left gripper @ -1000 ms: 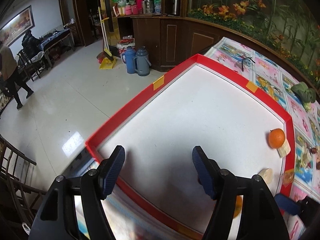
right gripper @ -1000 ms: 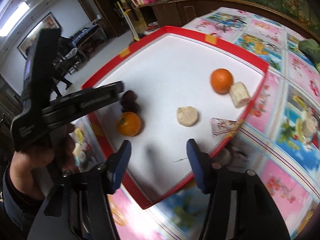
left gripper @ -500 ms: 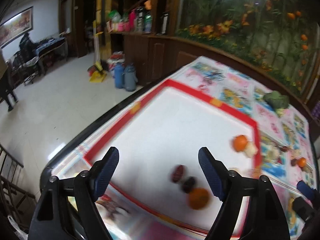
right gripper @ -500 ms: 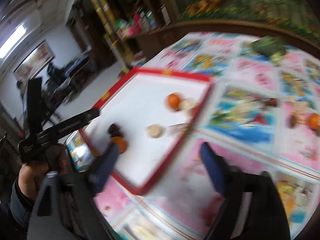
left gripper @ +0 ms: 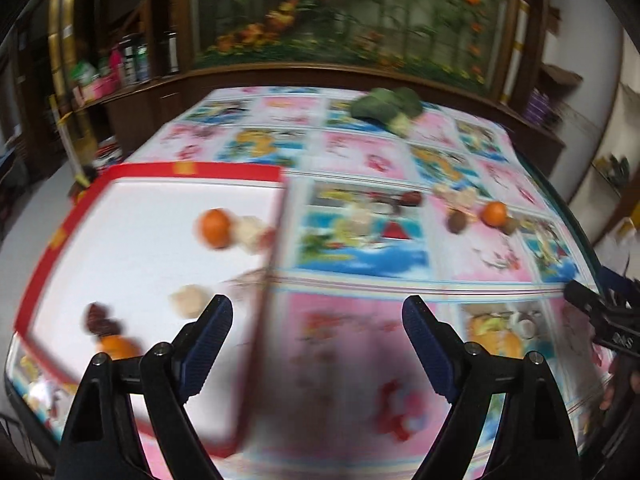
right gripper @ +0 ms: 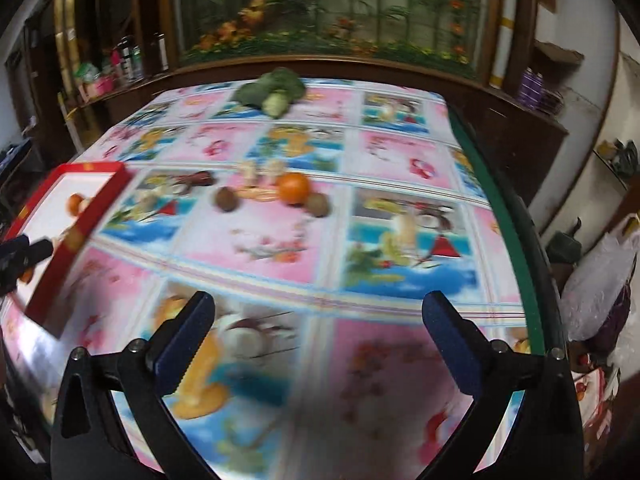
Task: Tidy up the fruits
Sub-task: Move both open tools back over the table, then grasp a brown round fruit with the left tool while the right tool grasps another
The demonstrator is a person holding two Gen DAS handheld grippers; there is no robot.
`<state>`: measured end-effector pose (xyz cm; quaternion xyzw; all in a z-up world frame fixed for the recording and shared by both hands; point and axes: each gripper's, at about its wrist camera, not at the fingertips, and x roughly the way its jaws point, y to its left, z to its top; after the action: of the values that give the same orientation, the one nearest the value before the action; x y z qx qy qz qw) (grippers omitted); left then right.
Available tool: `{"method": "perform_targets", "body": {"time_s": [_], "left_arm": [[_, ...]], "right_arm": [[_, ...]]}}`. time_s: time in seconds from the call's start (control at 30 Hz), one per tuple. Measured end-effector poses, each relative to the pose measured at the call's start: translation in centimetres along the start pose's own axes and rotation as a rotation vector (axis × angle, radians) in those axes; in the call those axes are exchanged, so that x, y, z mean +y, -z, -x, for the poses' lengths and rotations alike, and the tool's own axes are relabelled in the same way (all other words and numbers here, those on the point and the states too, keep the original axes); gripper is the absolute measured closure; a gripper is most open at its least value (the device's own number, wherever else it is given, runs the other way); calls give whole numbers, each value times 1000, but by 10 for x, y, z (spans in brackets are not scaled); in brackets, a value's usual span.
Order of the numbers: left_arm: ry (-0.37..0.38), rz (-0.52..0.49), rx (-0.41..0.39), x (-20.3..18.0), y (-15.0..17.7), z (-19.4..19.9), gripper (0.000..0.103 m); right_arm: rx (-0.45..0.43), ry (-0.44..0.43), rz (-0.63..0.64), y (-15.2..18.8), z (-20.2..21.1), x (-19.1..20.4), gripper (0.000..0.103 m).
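Two round brown kiwis (right gripper: 227, 199), glossy orange (right gripper: 294, 188), patterned plastic tablecloth (right gripper: 384, 152)

1. The table (right gripper: 400, 128), under a pink-and-blue picture cloth, fills the space beyond both pairs of fingers.
2. A red-rimmed white tray (left gripper: 192, 169) lies on it, ahead and left of the left fingers (left gripper: 208, 332).
3. Beyond the right fingers (right gripper: 188, 336) an orange (right gripper: 294, 188) lies between two brown fruits (right gripper: 227, 199).
4. Broccoli (right gripper: 276, 87) lies at the far edge.
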<state>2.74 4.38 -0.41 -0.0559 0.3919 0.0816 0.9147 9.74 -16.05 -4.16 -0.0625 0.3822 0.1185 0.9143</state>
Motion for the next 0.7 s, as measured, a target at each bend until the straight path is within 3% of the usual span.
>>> {"method": "perform_targets", "body": {"time_s": [0.2,0.33,0.5,0.57,0.63,0.7], "left_arm": [[28,-51,21,-37,-2,-19,16],[31,-57,38,-46,-4,-32,16],[36,-57,55,-53,-11,-50,16],[42,-57,58,-57,-13,-57,16],[45,-64,60,-63,-16,-62,16],[51,-72,58,-70,-20,-68,16]], "right_arm": [[16,-8,-16,-19,-44,-13,2],[46,-1,-17,-31,-70,-14,26],[57,-5,4,-50,-94,-8,35],[60,-10,22,-53,-101,-5,51],[65,-11,33,-55,-105,-2,79],[70,4,36,-54,-107,-2,79]]}}
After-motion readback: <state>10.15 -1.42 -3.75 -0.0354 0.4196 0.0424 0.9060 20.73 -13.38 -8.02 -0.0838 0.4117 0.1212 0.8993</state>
